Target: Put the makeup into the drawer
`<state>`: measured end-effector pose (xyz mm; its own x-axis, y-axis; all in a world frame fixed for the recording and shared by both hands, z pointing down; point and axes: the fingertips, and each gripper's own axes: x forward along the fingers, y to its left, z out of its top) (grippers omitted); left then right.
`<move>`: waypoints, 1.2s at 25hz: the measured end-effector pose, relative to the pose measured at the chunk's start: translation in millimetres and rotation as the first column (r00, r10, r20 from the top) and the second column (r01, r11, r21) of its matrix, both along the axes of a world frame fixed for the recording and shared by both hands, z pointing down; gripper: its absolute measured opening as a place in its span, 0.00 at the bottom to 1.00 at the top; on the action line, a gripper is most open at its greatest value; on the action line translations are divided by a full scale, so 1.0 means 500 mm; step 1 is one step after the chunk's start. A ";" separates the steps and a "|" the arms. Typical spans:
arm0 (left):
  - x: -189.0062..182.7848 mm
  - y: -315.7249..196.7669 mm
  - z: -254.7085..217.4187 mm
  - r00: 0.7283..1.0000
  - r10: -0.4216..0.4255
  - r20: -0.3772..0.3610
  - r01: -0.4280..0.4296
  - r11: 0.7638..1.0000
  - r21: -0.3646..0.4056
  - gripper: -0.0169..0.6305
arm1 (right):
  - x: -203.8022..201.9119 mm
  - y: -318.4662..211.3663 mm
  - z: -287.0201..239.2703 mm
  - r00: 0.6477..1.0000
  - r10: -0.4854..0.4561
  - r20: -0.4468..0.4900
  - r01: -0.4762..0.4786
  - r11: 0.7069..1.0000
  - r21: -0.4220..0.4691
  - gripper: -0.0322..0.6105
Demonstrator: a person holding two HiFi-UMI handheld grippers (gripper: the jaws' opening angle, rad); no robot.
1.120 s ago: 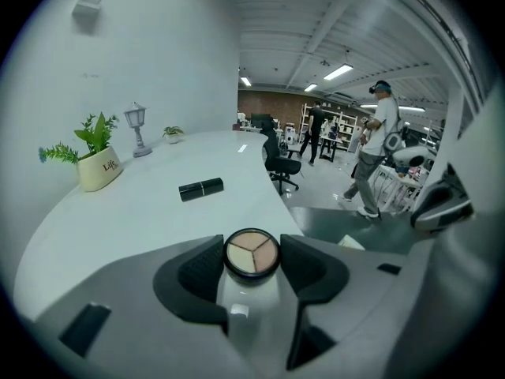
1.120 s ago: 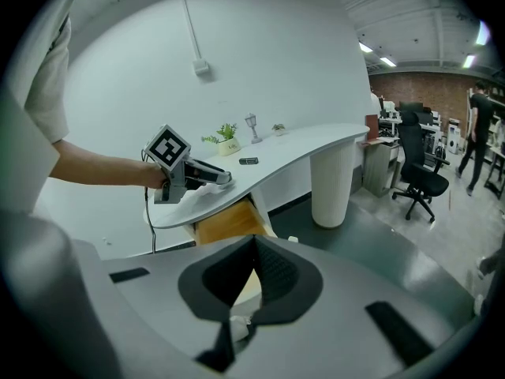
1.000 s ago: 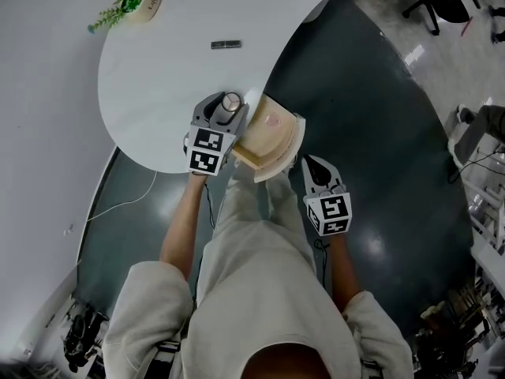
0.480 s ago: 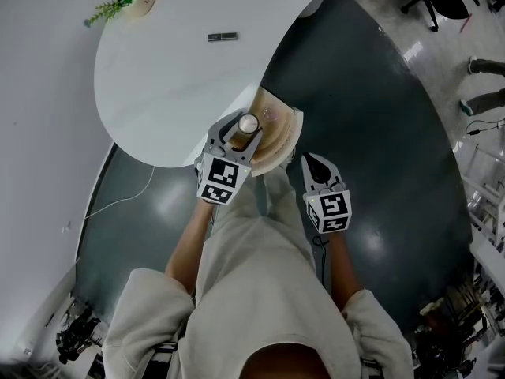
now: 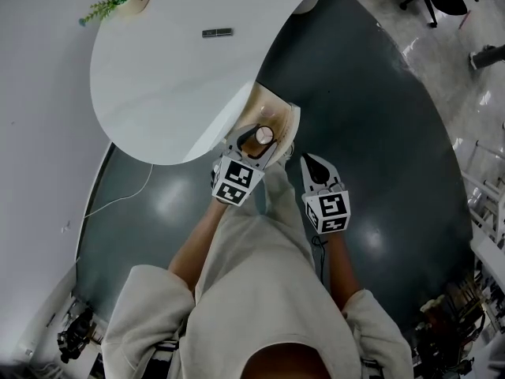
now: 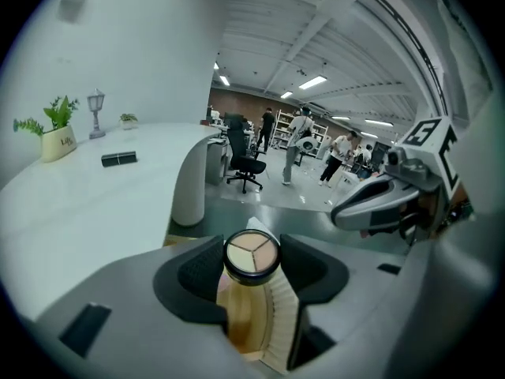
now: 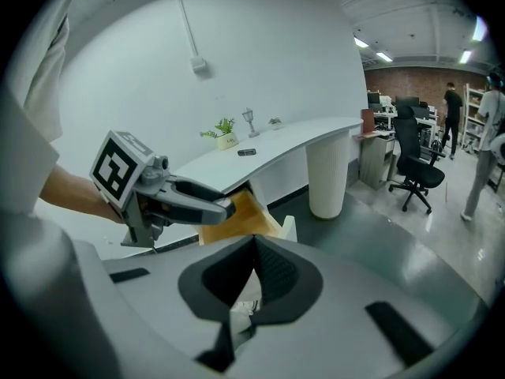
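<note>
Wooden drawer (image 5: pixel 274 109) is standing open at the worktop (image 5: pixel 166 77) edge; the left hand-held gripper (image 5: pixel 258 139) is clenching the round makeup compact (image 6: pixel 252 256) above it. Next, probably lowering inside and releasing. The right hand-held gripper (image 5: pixel 312 164), at the drawer's five o'clock, is idling closed and empty.

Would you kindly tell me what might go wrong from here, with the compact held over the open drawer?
1. The left gripper pinches the round compact by its curved edge alone, so it may slip or land tilted on release.
2. The drawer juts out over the floor; an off-centre drop might bounce out.
3. The black makeup case lies far across the table and may get overlooked.
</note>
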<state>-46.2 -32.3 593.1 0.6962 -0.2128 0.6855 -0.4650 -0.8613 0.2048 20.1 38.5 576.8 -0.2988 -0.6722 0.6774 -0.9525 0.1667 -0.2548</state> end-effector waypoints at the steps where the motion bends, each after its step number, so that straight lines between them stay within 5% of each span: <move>1: 0.001 0.004 0.017 1.000 0.006 0.011 -0.006 1.000 -0.011 0.37 | 0.002 0.003 0.002 1.000 0.002 -0.001 -0.002 1.000 -0.003 0.05; 11: 0.009 0.015 0.158 0.993 0.050 0.107 -0.040 0.995 -0.090 0.37 | 0.032 0.039 0.019 0.999 0.033 -0.006 -0.033 0.999 -0.027 0.05; 30: 0.002 -0.023 0.372 0.949 0.027 0.313 0.031 0.983 -0.181 0.37 | 0.082 0.097 0.037 0.996 0.092 -0.004 -0.092 0.994 -0.060 0.05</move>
<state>-45.5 -43.6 779.3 0.4402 -0.0658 0.8955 -0.5325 -0.8222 0.2013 61.3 87.1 595.2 -0.2366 -0.6546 0.7180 -0.9635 0.0625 -0.2604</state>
